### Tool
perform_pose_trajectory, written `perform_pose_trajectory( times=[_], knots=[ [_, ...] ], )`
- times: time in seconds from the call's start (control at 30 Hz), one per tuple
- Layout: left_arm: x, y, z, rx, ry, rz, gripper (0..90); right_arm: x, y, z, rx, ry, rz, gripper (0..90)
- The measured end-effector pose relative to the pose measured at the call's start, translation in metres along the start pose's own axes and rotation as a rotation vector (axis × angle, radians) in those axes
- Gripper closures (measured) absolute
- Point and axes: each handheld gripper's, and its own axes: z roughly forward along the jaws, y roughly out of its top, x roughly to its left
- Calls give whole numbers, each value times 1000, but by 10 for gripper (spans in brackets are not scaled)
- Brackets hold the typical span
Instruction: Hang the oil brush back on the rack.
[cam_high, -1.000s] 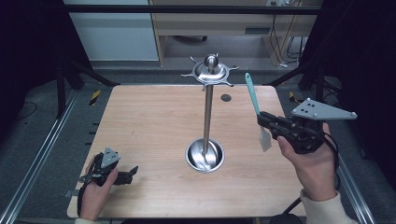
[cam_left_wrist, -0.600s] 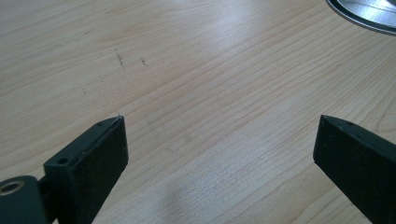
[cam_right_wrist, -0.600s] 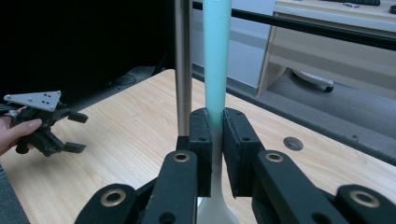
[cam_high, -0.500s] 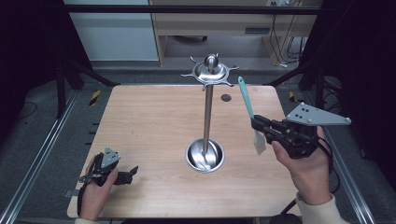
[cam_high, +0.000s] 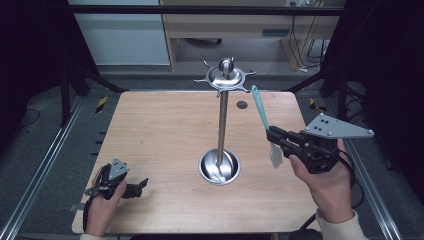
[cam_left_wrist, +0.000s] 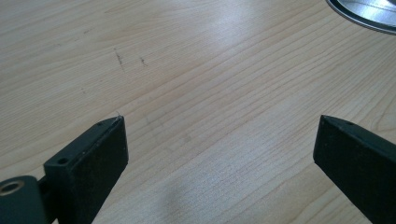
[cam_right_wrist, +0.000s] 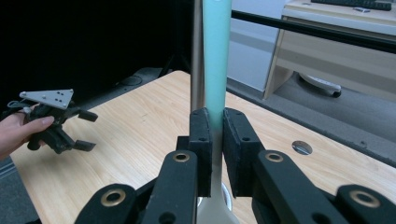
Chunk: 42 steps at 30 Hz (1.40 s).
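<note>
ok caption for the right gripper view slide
Right tool clamps a teal-handled spatula upright before the steel stand's pole.

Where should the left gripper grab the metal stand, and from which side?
Grip the bare vertical pole of the stand midway, coming level from the left gripper's side of the table. The pole is thin, straight and upright; the hooked crown above and the dished base below are too wide. The right gripper holds a spatula on the other side.
</note>
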Motion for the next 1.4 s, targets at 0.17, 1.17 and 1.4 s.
perform_pose_trajectory(
  times=[0.17,1.17,1.4],
  knots=[
    [0,0,0,0,0,-1,28,2,0,2,4,4,-5,824],
    [0,0,1,1,-3,2,28,3,-9,27,-17,15,34,824],
    [0,0,0,0,-2,1,28,3,-16,43,-73,33,70,825]
  ],
)
